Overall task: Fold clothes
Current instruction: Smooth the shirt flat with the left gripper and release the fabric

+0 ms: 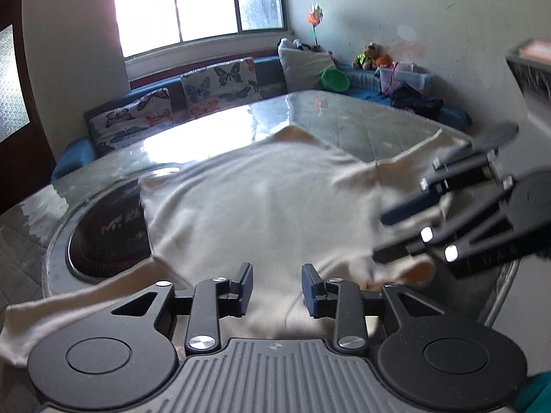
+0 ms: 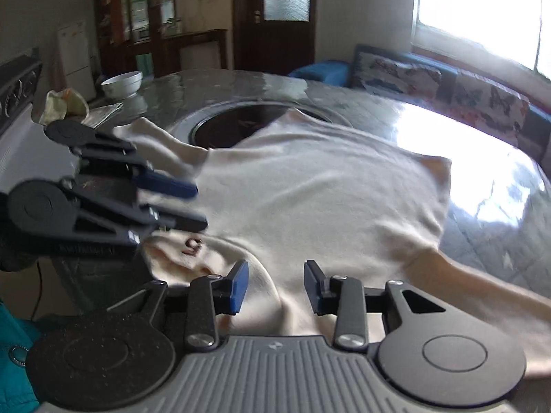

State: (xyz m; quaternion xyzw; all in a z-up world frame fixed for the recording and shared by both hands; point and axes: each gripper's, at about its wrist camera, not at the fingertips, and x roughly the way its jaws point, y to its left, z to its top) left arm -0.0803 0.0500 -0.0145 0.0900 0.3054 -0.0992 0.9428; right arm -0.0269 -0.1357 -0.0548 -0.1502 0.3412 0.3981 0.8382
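Note:
A cream long-sleeved top (image 1: 261, 199) lies spread on the glass-covered table, partly over a round black hotplate. In the right wrist view the same top (image 2: 320, 206) shows a small dark mark near its collar (image 2: 193, 245). My left gripper (image 1: 277, 287) is open just above the near edge of the cloth, nothing between its jaws. My right gripper (image 2: 275, 285) is open above the collar end. Each gripper shows in the other's view, the right (image 1: 389, 237) and the left (image 2: 199, 206), both open over the cloth.
The round black hotplate (image 1: 103, 237) is set into the table (image 1: 361, 120). A white bowl (image 2: 122, 82) and a crumpled cloth (image 2: 63, 105) stand at the table's far side. A blue bench with butterfly cushions (image 1: 220, 86) runs under the window.

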